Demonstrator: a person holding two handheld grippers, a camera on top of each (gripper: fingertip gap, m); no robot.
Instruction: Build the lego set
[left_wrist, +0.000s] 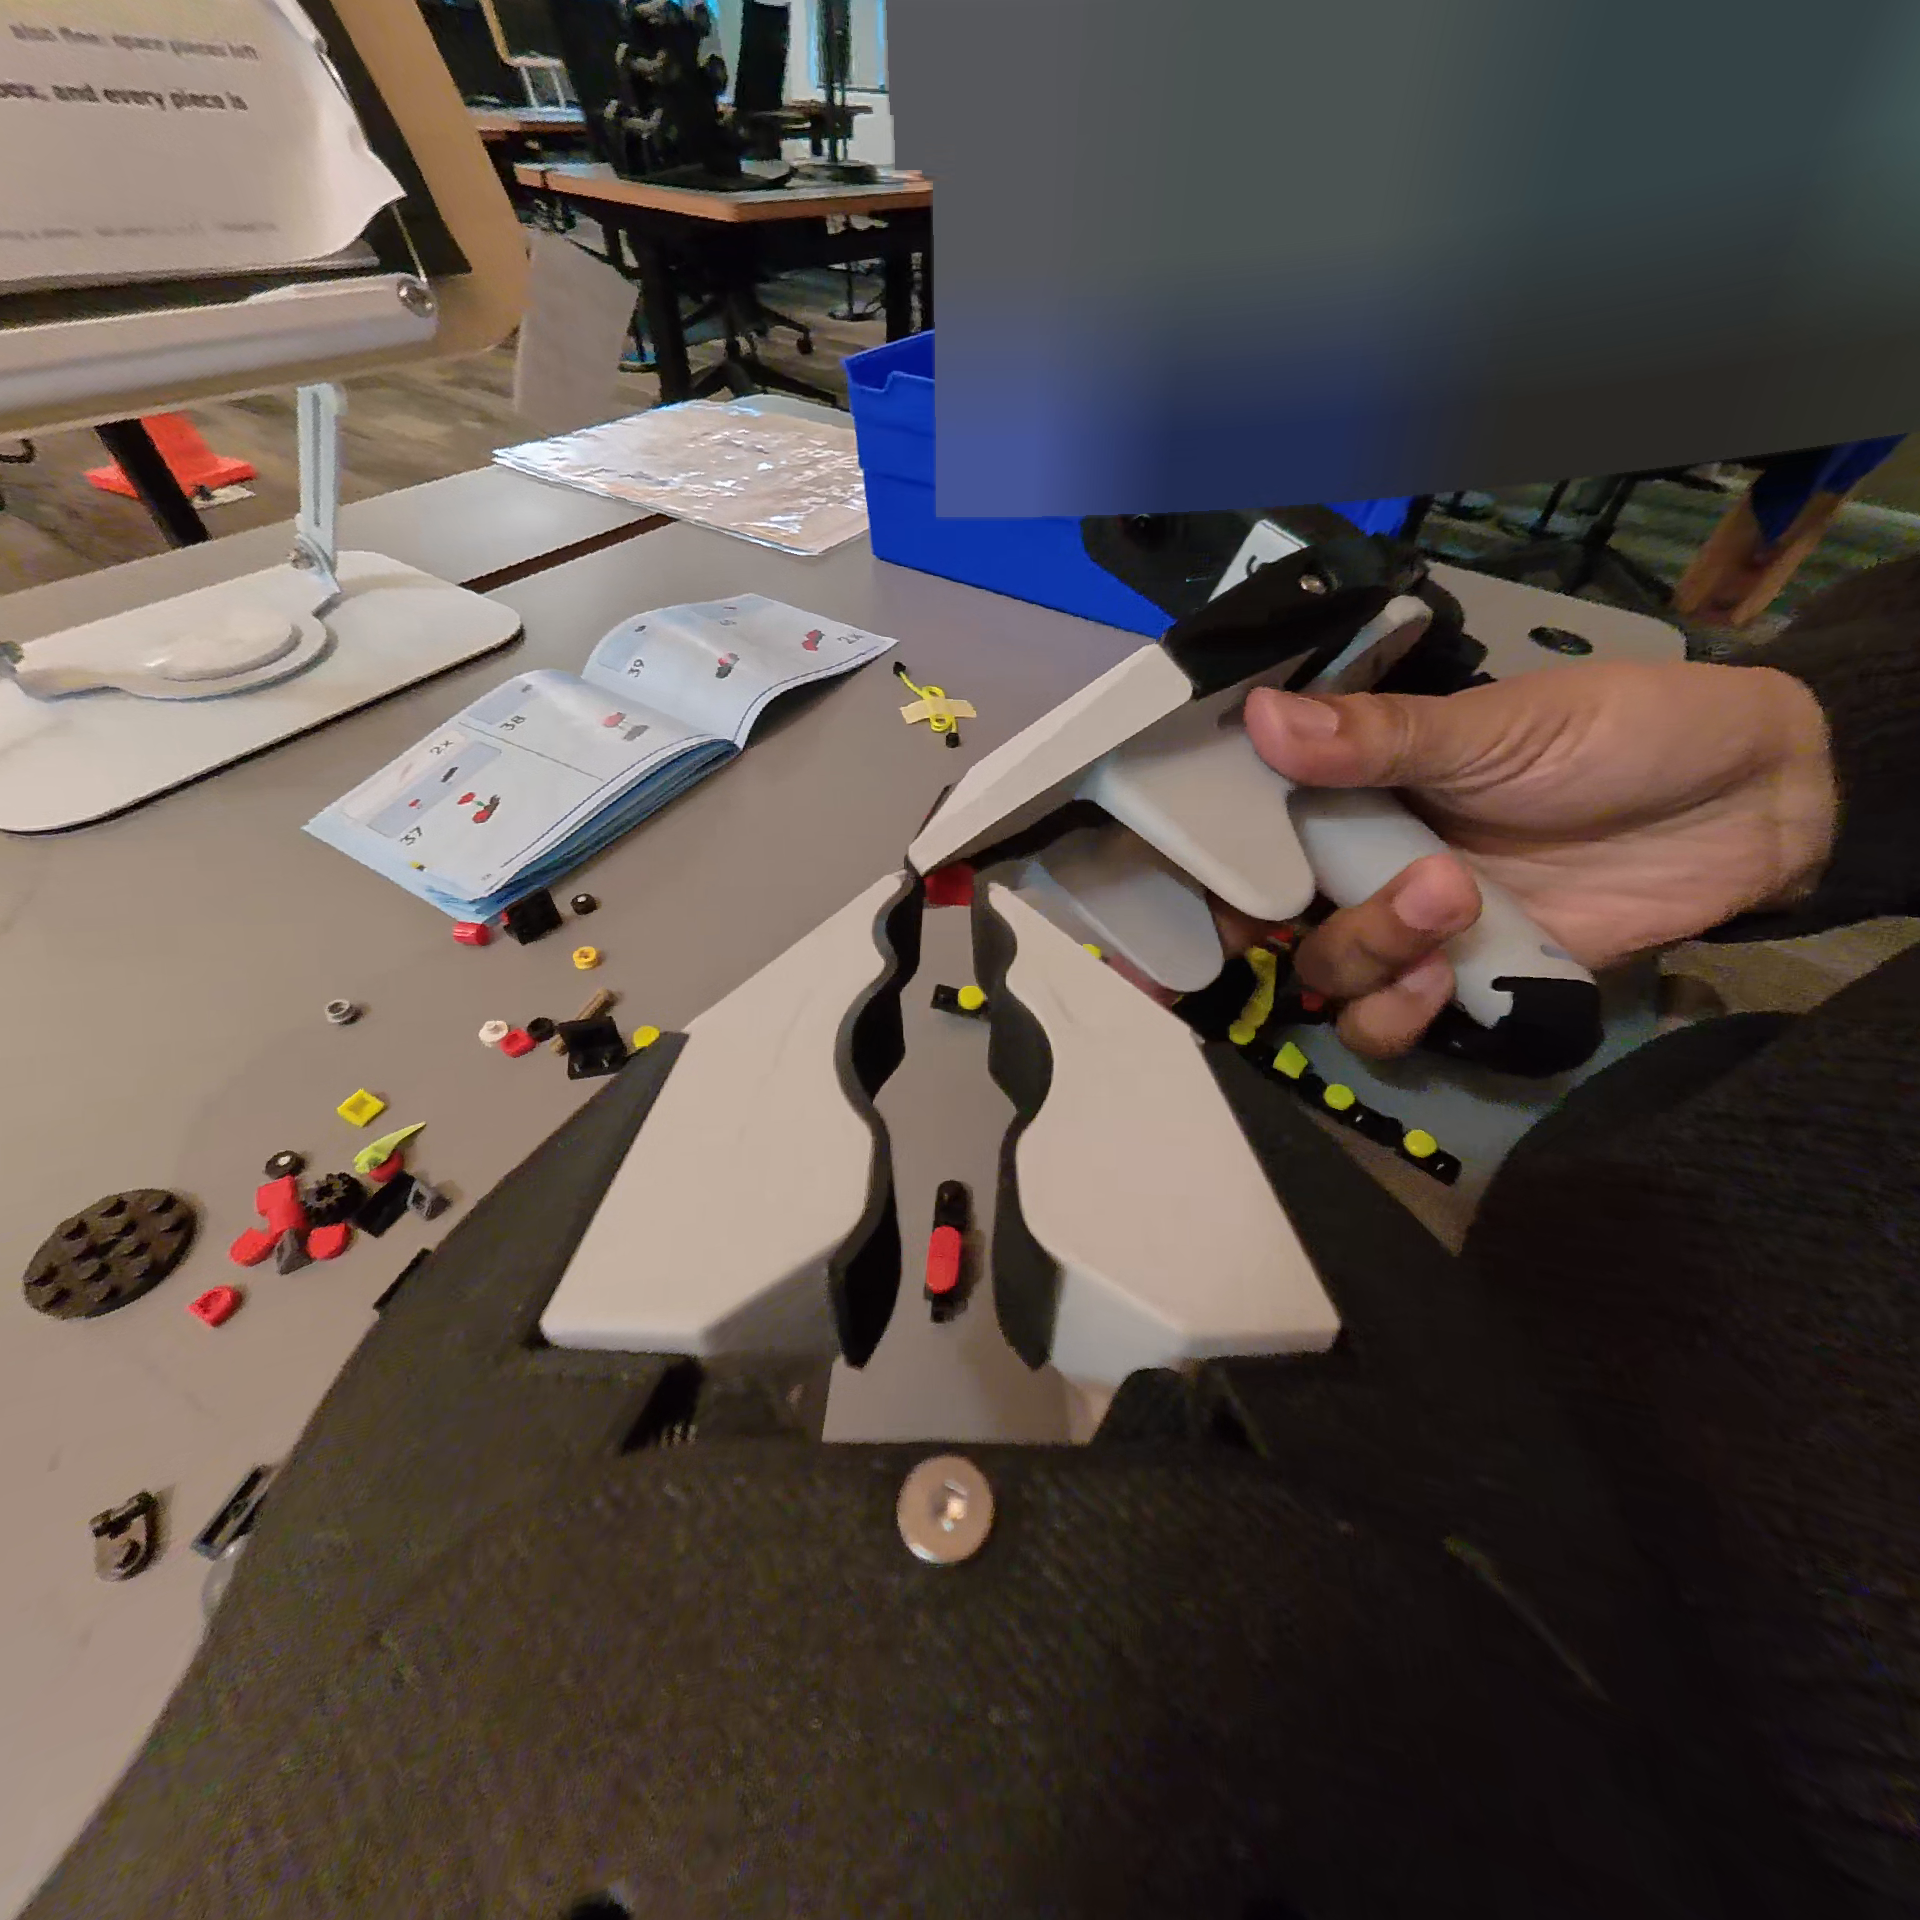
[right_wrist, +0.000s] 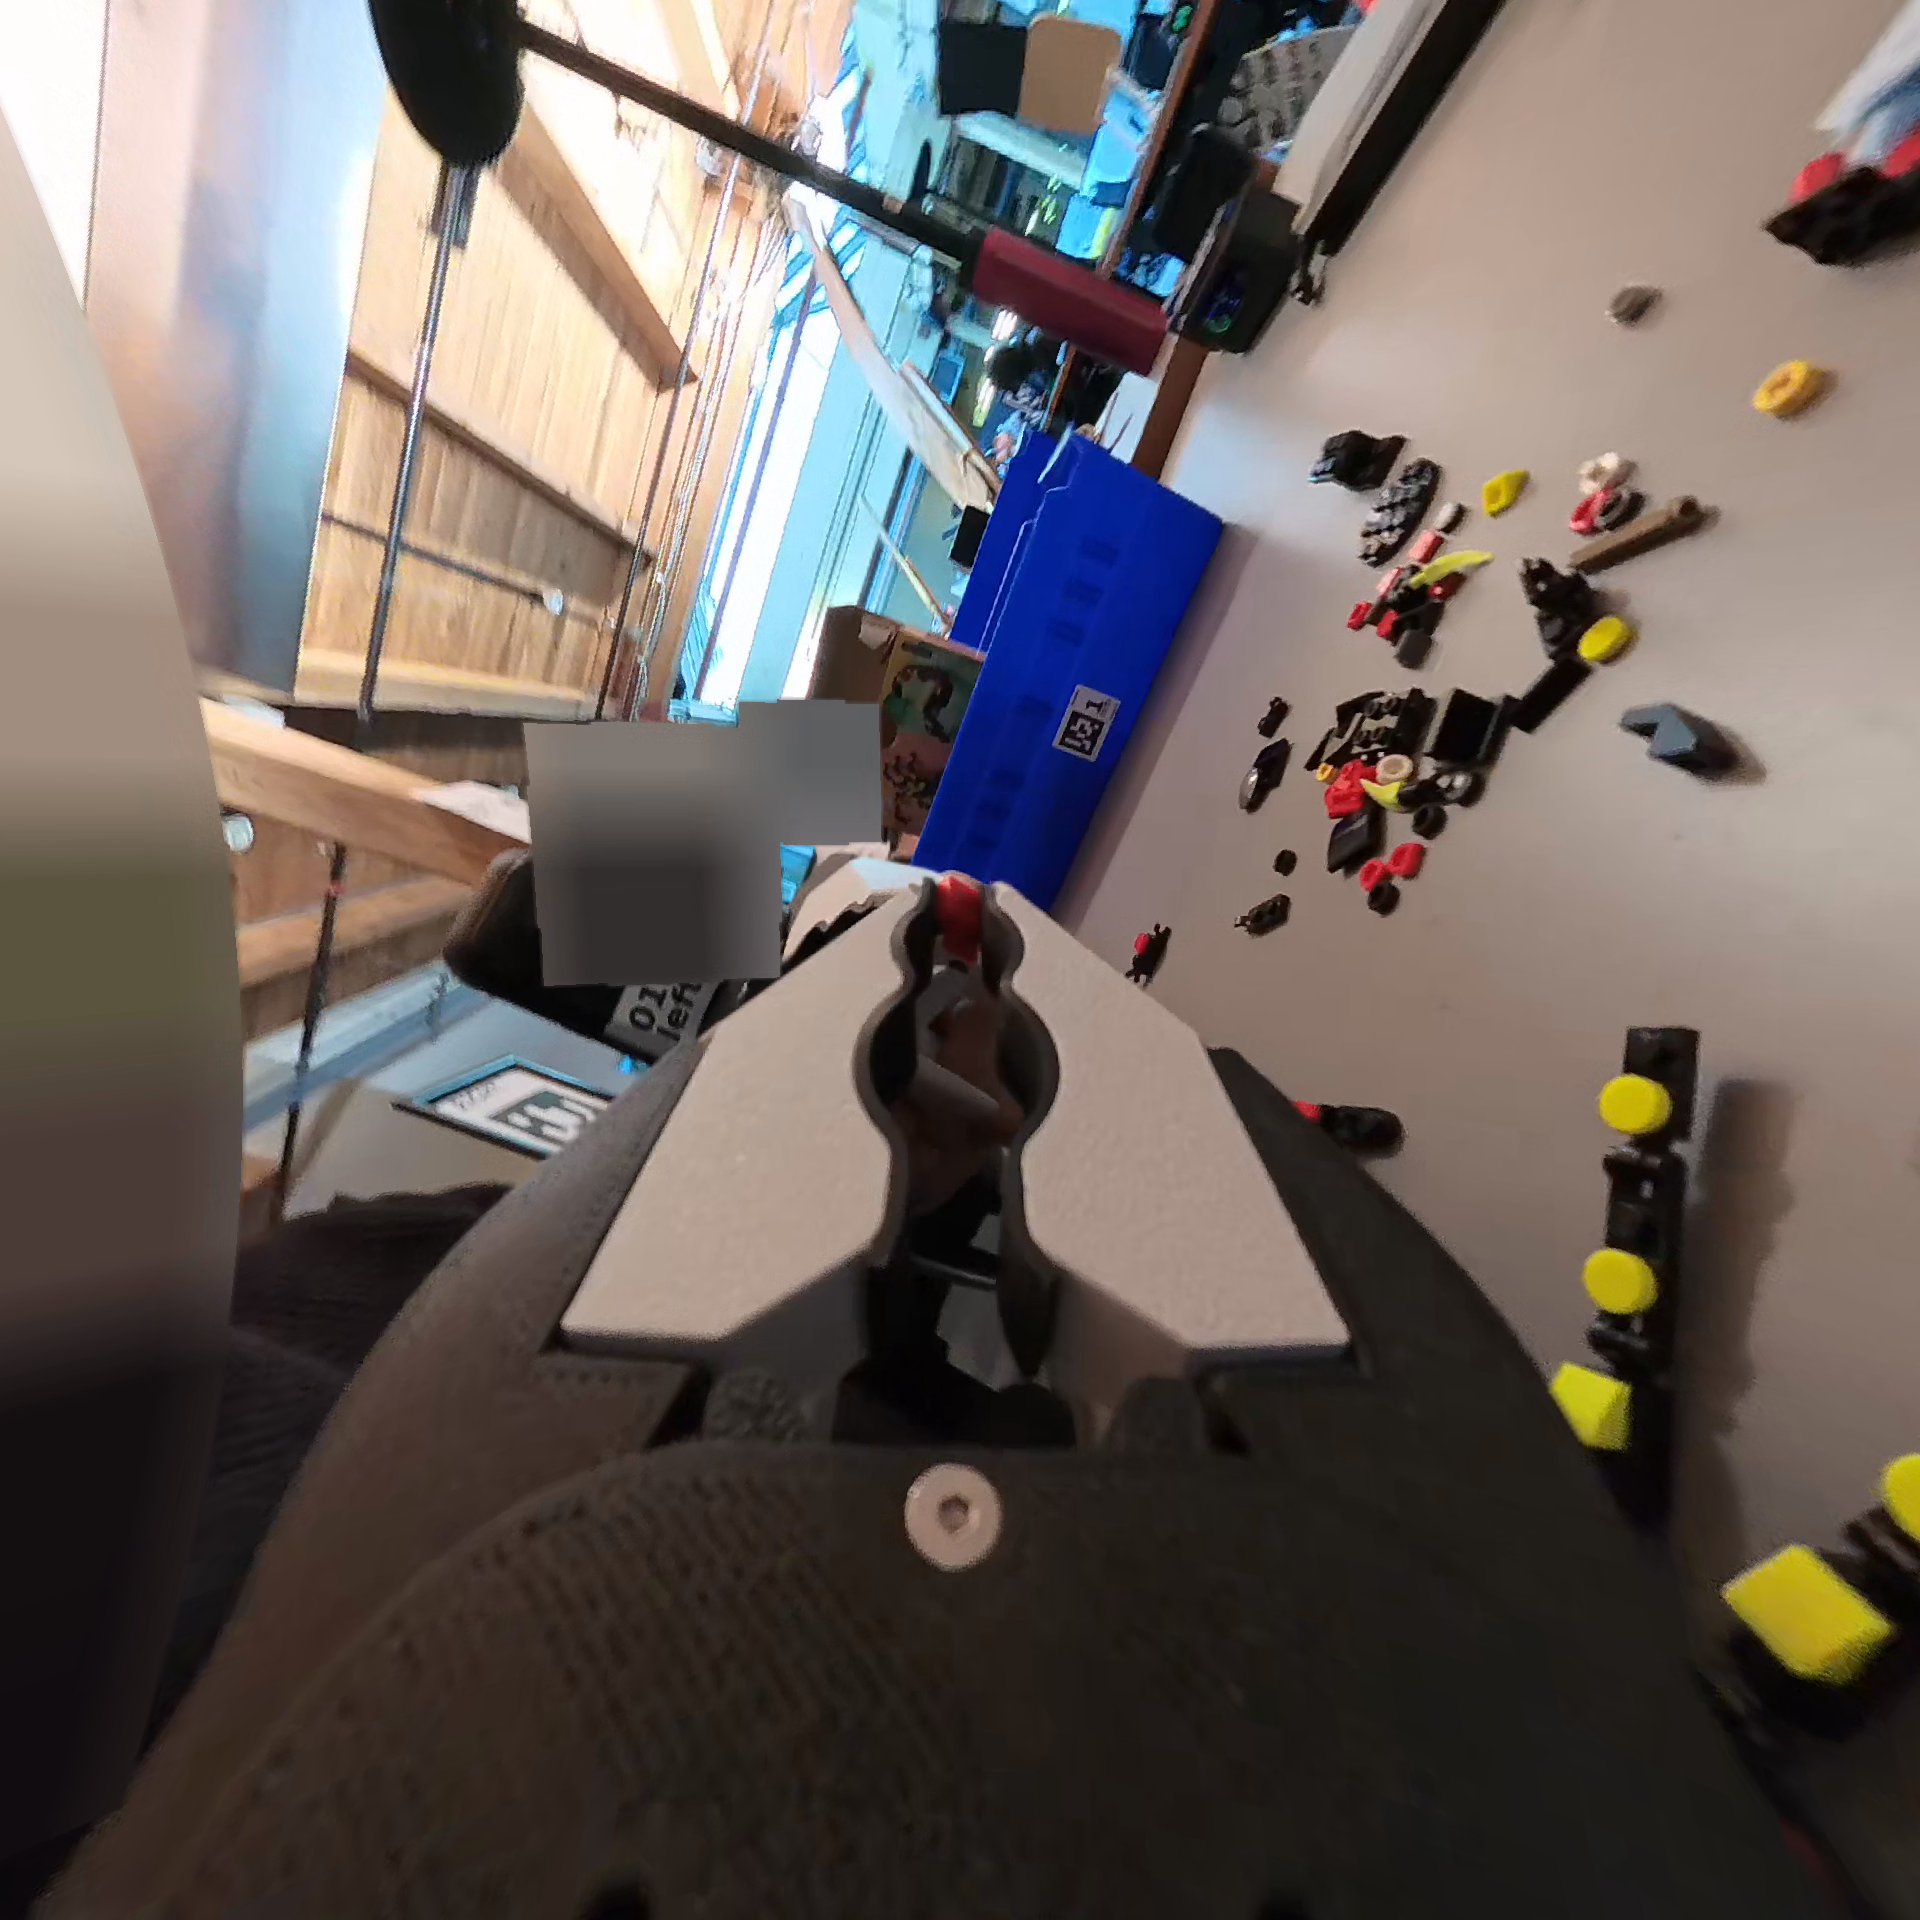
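My right gripper (right_wrist: 958, 906) is shut on a small red lego piece (right_wrist: 958, 920) at its fingertips. In the left wrist view the right gripper (left_wrist: 925, 862) comes in from the upper right, held by a hand, and brings the red piece (left_wrist: 948, 886) between the tips of my left gripper (left_wrist: 948, 894). The left gripper's jaws stand apart on either side of the piece; I cannot tell if they touch it. A black strip with yellow studs (left_wrist: 1340, 1101) lies on the grey table under the right gripper, and it also shows in the right wrist view (right_wrist: 1642, 1226).
An open instruction booklet (left_wrist: 582, 748) lies ahead on the left. Loose red, black and yellow pieces (left_wrist: 312, 1205) and a round black plate (left_wrist: 109, 1252) lie at the left. A blue bin (left_wrist: 935, 499), a plastic bag (left_wrist: 707, 468) and a white stand (left_wrist: 239, 644) stand farther back.
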